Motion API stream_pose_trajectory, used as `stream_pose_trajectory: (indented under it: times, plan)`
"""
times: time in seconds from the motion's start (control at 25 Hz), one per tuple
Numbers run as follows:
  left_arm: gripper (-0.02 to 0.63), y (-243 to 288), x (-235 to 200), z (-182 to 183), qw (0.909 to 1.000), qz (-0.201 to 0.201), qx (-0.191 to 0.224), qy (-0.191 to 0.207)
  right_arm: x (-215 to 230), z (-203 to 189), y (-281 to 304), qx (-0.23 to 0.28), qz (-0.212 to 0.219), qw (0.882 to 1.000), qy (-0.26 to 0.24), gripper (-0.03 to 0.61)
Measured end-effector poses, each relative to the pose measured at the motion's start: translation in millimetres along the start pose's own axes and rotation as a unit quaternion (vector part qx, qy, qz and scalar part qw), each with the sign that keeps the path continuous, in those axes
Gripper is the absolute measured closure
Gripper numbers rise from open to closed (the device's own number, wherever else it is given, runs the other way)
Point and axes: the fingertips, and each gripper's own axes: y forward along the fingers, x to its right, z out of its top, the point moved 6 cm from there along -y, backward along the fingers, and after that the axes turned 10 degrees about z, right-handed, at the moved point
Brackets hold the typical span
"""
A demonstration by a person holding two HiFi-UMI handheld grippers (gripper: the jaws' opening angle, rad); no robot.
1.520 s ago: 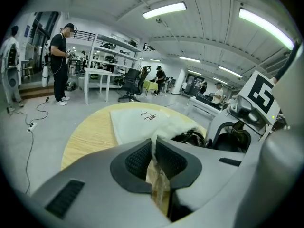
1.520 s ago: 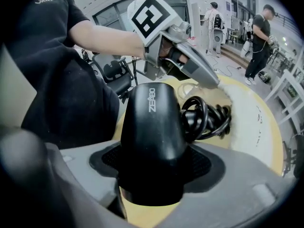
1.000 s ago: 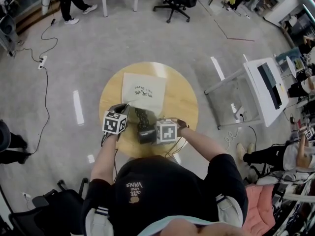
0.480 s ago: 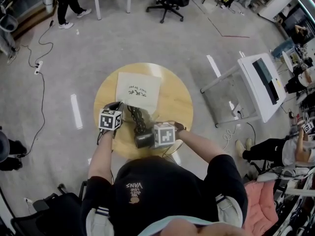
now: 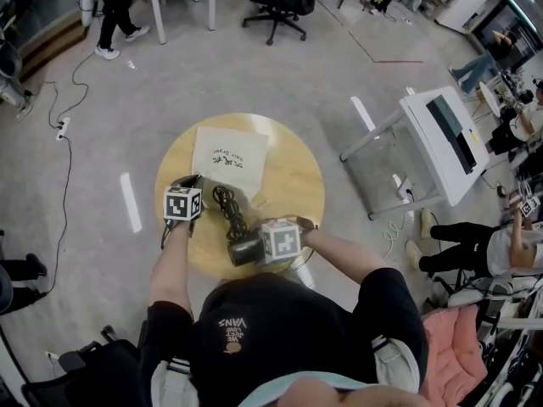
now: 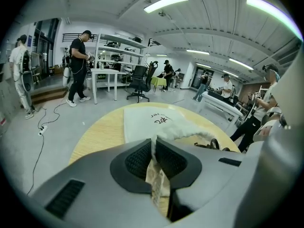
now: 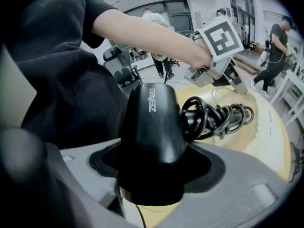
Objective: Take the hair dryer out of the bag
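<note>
Head view: black hair dryer (image 5: 244, 250) is out in the open at the near edge of the round tabletop (image 5: 297, 172), clear of the white bag (image 5: 229, 153). Its coiled cord (image 5: 227, 210) runs from it toward the bag mouth. Cannot tell if the cord's far end is fully out.

Right tool (image 7: 153, 167) is clamped on the dryer's body, nozzle end toward the person. Left tool (image 6: 154, 158) is closed on a fold of the bag's edge and pins it down, just beside the cord's far end.

Step looks like the end of the pull-out, with the dryer nearly or fully free. The next move probably calls for drawing the dryer further from the bag until the cord clears, while the bag stays pinned. After that, set the dryer on bare tabletop and let go of both. Watch for the cord snagging the bag mouth.
</note>
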Motion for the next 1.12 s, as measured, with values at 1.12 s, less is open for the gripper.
stream_pose_trajectory:
  times: [1.12]
  plan:
    - [0.495, -65.7, 38.8, 0.6, 0.9941, 0.078, 0.06, -0.047, -52.2, -7.4, -70.2, 0.151, -0.065, 0.986, -0.035, 0.227]
